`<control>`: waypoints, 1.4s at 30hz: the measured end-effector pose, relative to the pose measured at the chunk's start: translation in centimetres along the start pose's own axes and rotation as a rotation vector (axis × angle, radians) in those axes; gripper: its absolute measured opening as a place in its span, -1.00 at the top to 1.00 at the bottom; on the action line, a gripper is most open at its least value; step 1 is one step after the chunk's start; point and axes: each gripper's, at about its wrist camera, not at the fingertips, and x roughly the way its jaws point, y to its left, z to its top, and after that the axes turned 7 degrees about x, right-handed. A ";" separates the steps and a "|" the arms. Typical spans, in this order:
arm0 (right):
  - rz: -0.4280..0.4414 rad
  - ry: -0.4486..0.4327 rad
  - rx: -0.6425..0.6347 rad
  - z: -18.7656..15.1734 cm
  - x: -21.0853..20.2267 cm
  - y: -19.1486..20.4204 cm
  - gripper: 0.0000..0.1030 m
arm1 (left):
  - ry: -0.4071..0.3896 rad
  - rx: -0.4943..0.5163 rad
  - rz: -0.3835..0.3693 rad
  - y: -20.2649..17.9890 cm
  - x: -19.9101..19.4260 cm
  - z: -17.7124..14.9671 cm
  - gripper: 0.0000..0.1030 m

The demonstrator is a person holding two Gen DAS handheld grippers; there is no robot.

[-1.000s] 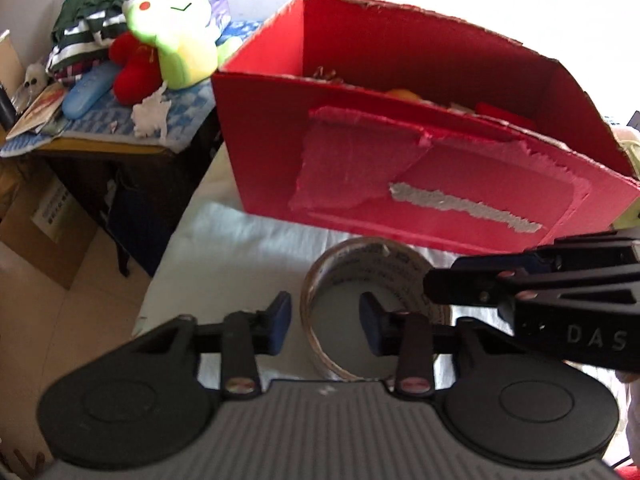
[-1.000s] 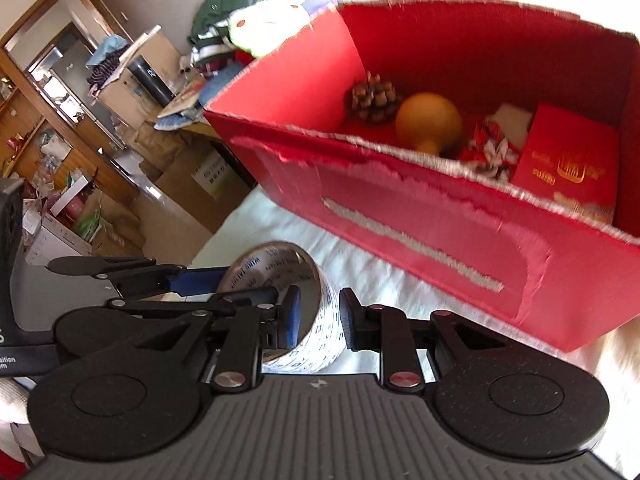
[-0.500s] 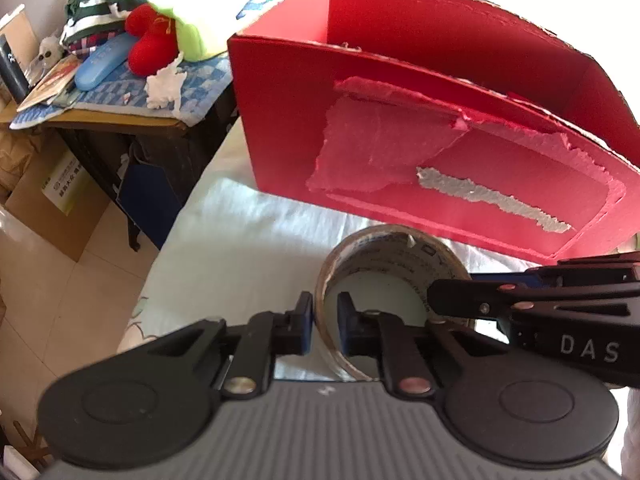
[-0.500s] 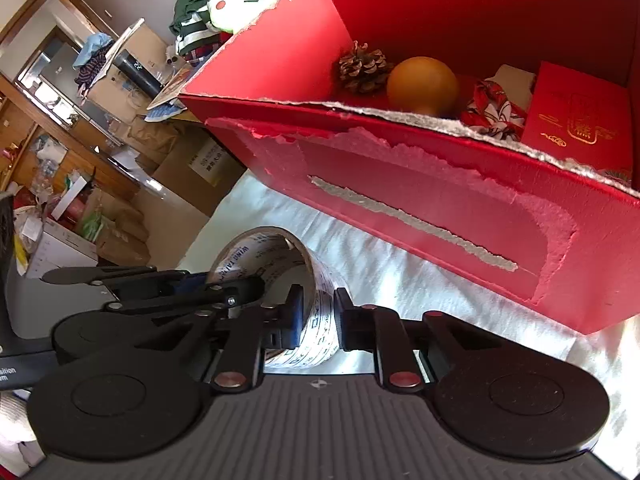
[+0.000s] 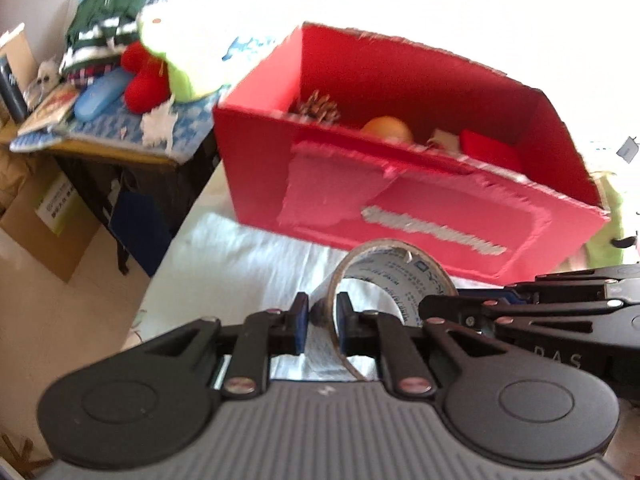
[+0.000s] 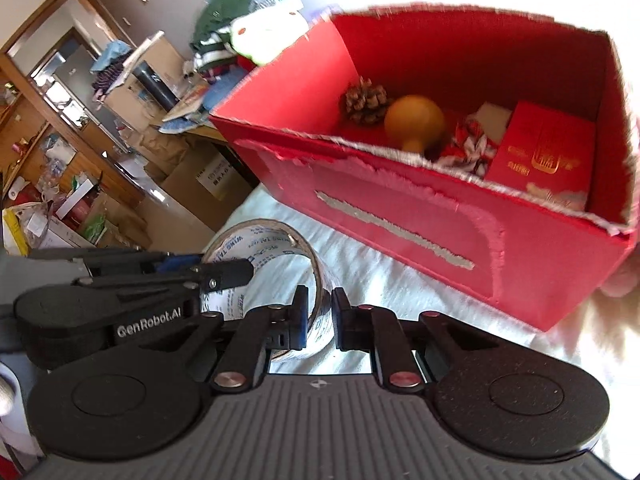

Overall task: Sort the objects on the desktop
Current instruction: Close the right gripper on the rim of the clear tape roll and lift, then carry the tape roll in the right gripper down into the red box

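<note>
Plush toy point(image 5: 176, 60) blurred, overexposed

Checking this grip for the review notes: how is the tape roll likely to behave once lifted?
The tape roll is a thin hollow ring, so probably light. Both tongs, left and right, pinch its wall, which might flex slightly. Being round, it would likely roll if dropped on the white cloth.

Box point(image 6: 420, 216): red card, paler pink torn patch on front face, silver-grey strip across it. Inside: brown pine cone point(image 6: 365, 100), orange round fruit point(image 6: 414, 120), red packet point(image 6: 540, 152) with gold print, red-and-white patterned bundle point(image 6: 468, 146). Tape roll point(image 5: 394, 276): clear-brownish, white liner with dark blue lettering. Cloth point(image 6: 360, 276) underneath: white. Side table: yellow-green plush point(image 5: 180, 52), red plush point(image 5: 142, 80), blue-white checked cloth point(image 5: 108, 130).
</note>
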 end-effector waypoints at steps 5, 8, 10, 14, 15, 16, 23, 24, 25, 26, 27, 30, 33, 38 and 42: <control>0.029 -0.078 0.007 0.3 -2.7 0.3 0.74 | -0.085 0.032 -0.005 -0.9 -3.2 1.5 0.79; 0.043 -0.131 0.022 0.9 -4.7 0.3 0.73 | -0.134 0.045 -0.021 -1.5 -5.0 2.6 0.79; 0.050 -0.166 0.029 1.3 -6.0 0.3 0.73 | -0.172 0.056 -0.034 -1.9 -6.1 3.3 0.79; 0.035 -0.241 0.021 2.3 -7.5 0.5 0.74 | -0.247 0.099 -0.040 -3.0 -7.4 5.0 0.78; 0.028 -0.256 0.019 2.7 -7.6 0.6 0.74 | -0.261 0.107 -0.040 -3.2 -7.5 5.5 0.77; 0.021 -0.268 0.015 3.1 -7.6 0.5 0.74 | -0.272 0.114 -0.040 -3.4 -7.5 6.1 0.77; 0.002 -0.324 0.033 6.5 -5.9 -0.2 0.80 | -0.317 0.161 -0.011 -3.3 -5.7 10.2 0.74; 0.005 -0.322 0.046 7.1 -5.5 -0.5 0.81 | -0.314 0.163 -0.007 -3.1 -5.2 10.6 0.74; 0.006 -0.319 0.061 7.5 -5.1 -1.0 0.81 | -0.309 0.162 -0.006 -3.0 -4.7 11.1 0.73; 0.004 -0.316 0.075 7.9 -4.5 -1.2 0.82 | -0.304 0.162 -0.007 -2.8 -4.2 11.6 0.72; 0.004 -0.313 0.088 8.3 -4.0 -1.5 0.83 | -0.301 0.163 -0.003 -2.7 -3.6 11.9 0.72; 0.010 -0.299 0.123 9.3 -2.4 -2.3 0.85 | -0.292 0.171 0.017 -2.4 -2.2 12.5 0.71; -0.001 -0.287 0.123 9.9 -1.1 -2.6 0.86 | -0.277 0.177 0.029 -2.0 -0.9 12.9 0.70; 0.009 -0.216 0.138 10.9 1.0 -3.1 0.86 | -0.231 0.171 0.044 -1.0 1.2 13.3 0.70; 0.028 -0.141 0.144 11.7 2.7 -3.4 0.87 | -0.190 0.167 0.067 -0.3 2.4 13.3 0.70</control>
